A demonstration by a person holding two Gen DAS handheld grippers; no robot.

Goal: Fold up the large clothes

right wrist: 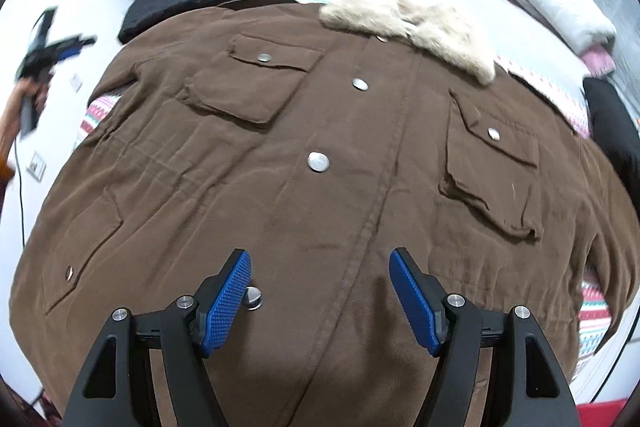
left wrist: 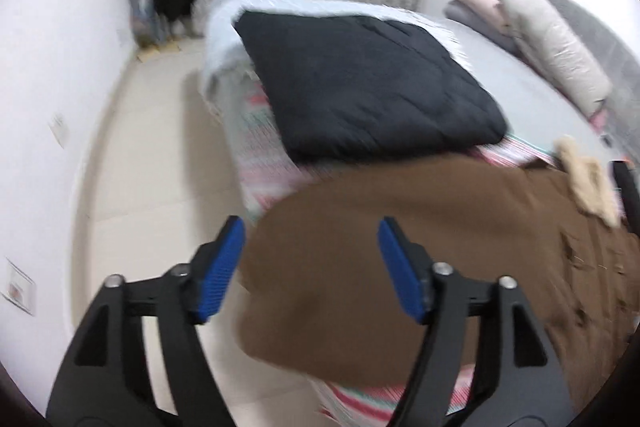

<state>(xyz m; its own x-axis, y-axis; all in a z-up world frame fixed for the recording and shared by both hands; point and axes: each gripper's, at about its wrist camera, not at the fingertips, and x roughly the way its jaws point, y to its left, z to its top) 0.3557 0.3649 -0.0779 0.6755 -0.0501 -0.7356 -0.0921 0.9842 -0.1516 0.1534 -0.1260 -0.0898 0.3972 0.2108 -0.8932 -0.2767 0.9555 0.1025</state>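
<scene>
Starting the fold, we judge: the brown coat (right wrist: 304,163) lies flat and front-up on the bed (right wrist: 568,107), snaps done up, fur collar (right wrist: 412,15) at twelve o'clock, hem toward us at six. No fold shows in it yet. Our right gripper (right wrist: 320,285) hangs over the lower placket, jaws wide apart and holding nothing. Our left gripper (left wrist: 312,265) is out past the coat's nine o'clock edge, raised, also spread wide and empty. A folded black garment (left wrist: 360,83) rests beyond, at eleven. Next we would need both grippers at one side edge, pinching cloth high and low, then carrying that side across toward the placket.
</scene>
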